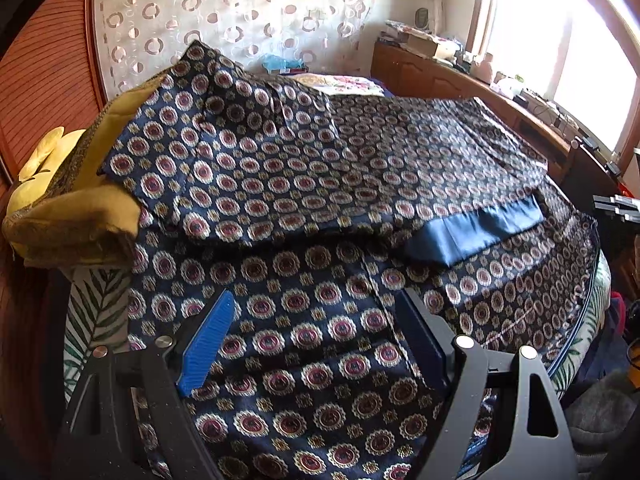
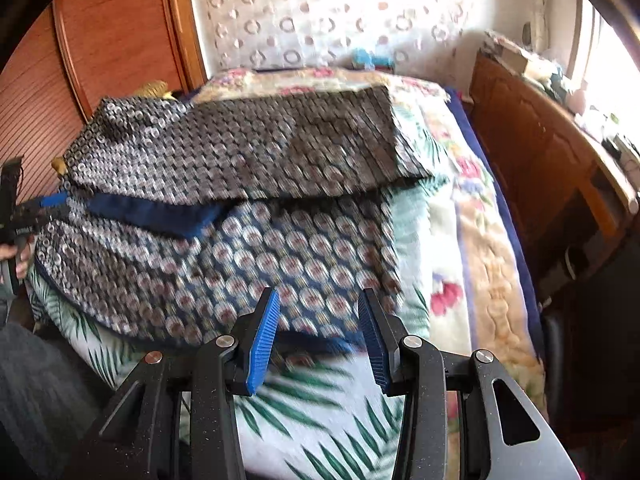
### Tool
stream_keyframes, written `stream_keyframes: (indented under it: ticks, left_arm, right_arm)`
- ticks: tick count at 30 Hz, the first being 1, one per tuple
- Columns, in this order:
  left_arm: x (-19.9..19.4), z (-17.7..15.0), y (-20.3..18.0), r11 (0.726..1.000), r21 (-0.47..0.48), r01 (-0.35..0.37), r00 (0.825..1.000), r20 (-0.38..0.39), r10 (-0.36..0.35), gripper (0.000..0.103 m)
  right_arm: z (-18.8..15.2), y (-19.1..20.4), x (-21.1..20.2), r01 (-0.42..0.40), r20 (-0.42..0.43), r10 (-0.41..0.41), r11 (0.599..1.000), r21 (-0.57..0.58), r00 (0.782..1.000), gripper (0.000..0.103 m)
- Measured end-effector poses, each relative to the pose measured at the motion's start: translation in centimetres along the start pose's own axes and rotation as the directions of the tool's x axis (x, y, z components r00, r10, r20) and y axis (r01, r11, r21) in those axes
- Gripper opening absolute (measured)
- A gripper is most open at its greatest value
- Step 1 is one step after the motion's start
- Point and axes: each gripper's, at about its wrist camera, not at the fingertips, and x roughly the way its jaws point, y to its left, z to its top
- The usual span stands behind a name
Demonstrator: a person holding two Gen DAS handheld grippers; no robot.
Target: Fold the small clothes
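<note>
Leaf-print bedspread [image 2: 320,412] under silky medallion-print garment [image 1: 304,184]; left gripper [image 1: 316,300], right gripper [image 2: 318,296] both released

The left claw [image 1: 316,336] is seen from its own wrist camera with the two fingers spread wide apart, nothing being gripped between them. Its ribbed blue pad [image 1: 208,340] at 8 o'clock is turned face-on, while the opposite pad is shown edge-on at 4 o'clock. The right claw [image 2: 318,338] is likewise held parted, with a narrower gap and both blue pads [image 2: 262,344] angled outward toward 12 o'clock. In the right wrist view the left claw [image 2: 40,210] is glimpsed at 9 o'clock, gripped by a hand [image 2: 16,258] of which only fingertips are shown
</note>
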Motion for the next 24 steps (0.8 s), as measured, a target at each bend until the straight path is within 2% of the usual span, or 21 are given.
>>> stream_keyframes:
  ticks: [4, 10, 12, 18, 24]
  left_arm:
    - [0.4, -0.4, -0.4, 1.0, 0.003, 0.001, 1.0, -0.018, -0.001, 0.083]
    - [0.3, -1.1, -0.1, 1.0, -0.009, 0.002, 1.0, -0.025, -0.002, 0.083]
    - [0.2, -1.3, -0.1, 1.0, -0.01, 0.001, 1.0, -0.022, -0.001, 0.083]
    - [-0.8, -1.6, 0.7, 0.999, -0.043, 0.007, 1.0, 0.009, -0.007, 0.083]
    - [-3.1, -0.5, 2.0, 0.997, -0.066, -0.032, 0.996, 0.085, 0.037, 0.083]
  right_arm:
    - [1.1, 1.6, 2.0, 0.008, 0.014, -0.008, 0.999, -0.033, 1.0, 0.043]
    - [-0.8, 2.0, 4.7, 0.039, -0.074, -0.042, 0.998, -0.043, 0.996, 0.043]
    - [-2.0, 1.2, 4.6, 0.049, -0.095, -0.051, 0.999, -0.021, 0.994, 0.043]
    - [-4.8, -0.6, 1.9, 0.067, -0.074, -0.063, 0.997, 0.049, 0.995, 0.043]
    - [-3.1, -0.6, 1.3, 0.069, -0.025, -0.067, 0.996, 0.052, 0.997, 0.043]
